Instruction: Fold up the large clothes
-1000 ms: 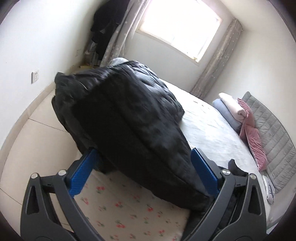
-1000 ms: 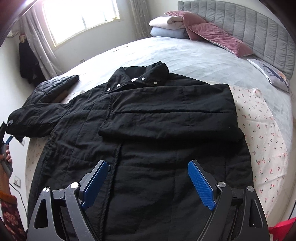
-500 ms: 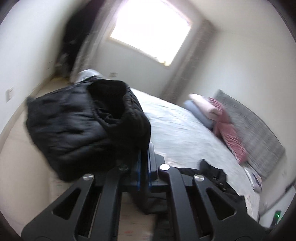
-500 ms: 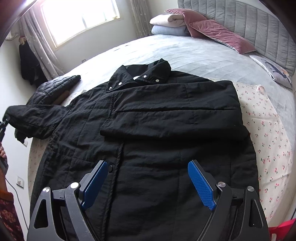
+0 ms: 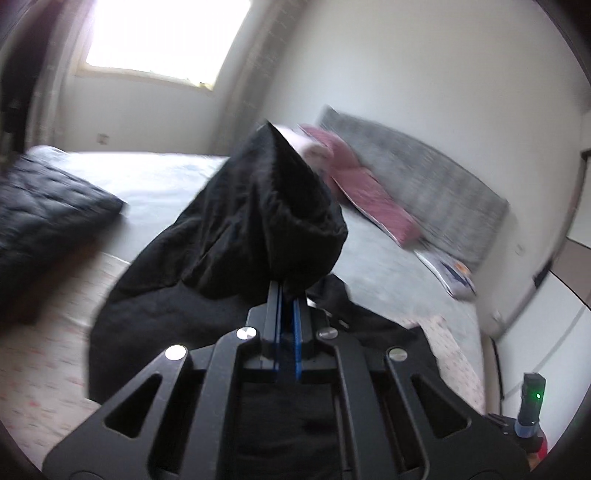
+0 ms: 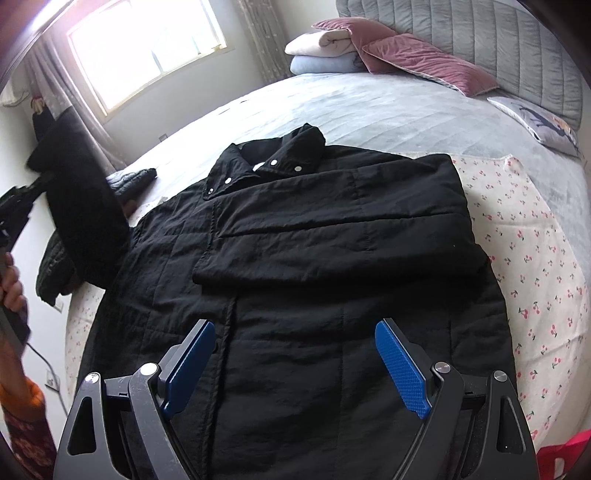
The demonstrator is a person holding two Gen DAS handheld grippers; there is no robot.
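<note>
A large black quilted jacket [image 6: 314, 258] lies face up on a cherry-print sheet [image 6: 524, 266] on the bed, collar away from me, its right sleeve folded across the chest. My left gripper [image 5: 287, 295] is shut on the cuff of the jacket's left sleeve [image 5: 273, 206] and holds it raised above the bed; the lifted sleeve [image 6: 85, 206] and left gripper [image 6: 18, 199] show at the left edge of the right wrist view. My right gripper [image 6: 295, 365] is open and empty, hovering over the jacket's lower front.
A second dark puffer jacket [image 5: 44, 214] lies at the far left of the bed. Folded blankets [image 6: 321, 51], pink cushions [image 6: 417, 59] and a printed pillow [image 6: 539, 122] sit by the grey headboard [image 6: 480, 33]. A window [image 6: 147, 48] is behind.
My left gripper closed on the sleeve cuff and lifted it, swinging right toward the jacket body. My right gripper stayed open and nearly still.
</note>
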